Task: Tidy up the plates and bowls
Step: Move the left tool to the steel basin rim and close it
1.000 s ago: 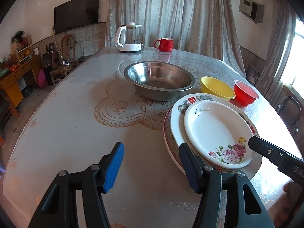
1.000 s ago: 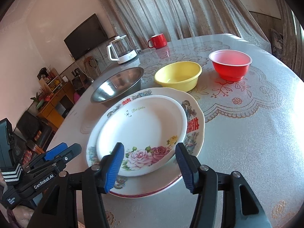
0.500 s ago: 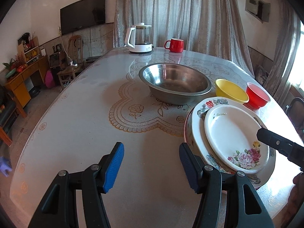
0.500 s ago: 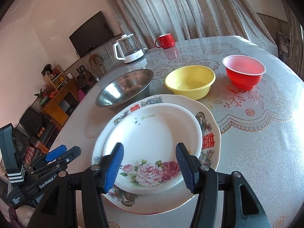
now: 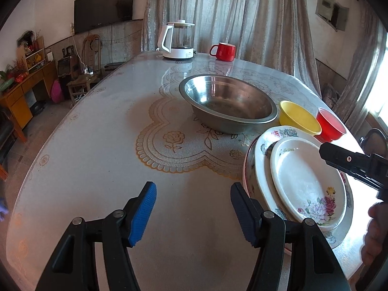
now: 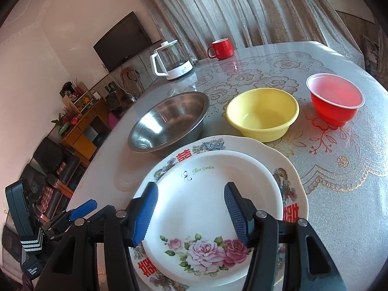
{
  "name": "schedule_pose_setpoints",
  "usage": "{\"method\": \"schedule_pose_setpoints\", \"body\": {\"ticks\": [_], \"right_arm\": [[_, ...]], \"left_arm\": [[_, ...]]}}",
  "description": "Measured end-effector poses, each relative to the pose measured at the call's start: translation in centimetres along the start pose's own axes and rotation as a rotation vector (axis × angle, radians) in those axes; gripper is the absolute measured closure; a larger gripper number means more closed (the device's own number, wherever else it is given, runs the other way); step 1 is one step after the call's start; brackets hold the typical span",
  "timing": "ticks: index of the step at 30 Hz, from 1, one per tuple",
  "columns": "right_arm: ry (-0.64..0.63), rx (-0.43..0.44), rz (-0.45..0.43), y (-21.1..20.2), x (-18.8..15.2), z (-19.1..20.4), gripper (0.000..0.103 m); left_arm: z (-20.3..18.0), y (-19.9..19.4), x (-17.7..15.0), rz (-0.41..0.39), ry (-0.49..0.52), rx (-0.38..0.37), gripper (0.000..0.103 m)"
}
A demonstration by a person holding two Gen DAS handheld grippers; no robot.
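shiny steel bowl (image 5: pixel 228 104), glossy tablecloth (image 5: pixel 97 145)

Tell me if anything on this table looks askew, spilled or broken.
Nothing stands out. The rose plate sits nested in the bigger patterned plate. The steel bowl, yellow bowl and red bowl all stand upright, apart and empty, with no spill or chip visible.

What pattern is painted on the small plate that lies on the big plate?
Pink and white roses with green leaves on the small plate, plus the words "Rose Garden"; clearest in the right wrist view.
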State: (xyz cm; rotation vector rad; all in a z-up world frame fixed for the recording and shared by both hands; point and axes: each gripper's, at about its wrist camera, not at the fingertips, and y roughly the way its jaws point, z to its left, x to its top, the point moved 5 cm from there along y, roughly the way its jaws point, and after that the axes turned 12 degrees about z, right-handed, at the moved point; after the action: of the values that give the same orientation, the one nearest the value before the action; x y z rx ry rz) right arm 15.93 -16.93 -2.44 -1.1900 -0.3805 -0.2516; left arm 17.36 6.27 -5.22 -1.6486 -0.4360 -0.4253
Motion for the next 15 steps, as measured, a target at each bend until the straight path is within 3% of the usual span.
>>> {"method": "schedule_pose_setpoints", "body": {"ticks": [8,15], "right_arm": [[0.001,0.045,0.019,1.8,3.6,0.3,0.045],[0.003,0.043,0.045,4.4,7.2,0.2,0.045]], "left_arm": [[2.3,1.3,3.6,0.023,-0.098,-0.066,0.044],[2.8,1.9,7.3,-0.032,-0.134,-0.139,0.044]]}}
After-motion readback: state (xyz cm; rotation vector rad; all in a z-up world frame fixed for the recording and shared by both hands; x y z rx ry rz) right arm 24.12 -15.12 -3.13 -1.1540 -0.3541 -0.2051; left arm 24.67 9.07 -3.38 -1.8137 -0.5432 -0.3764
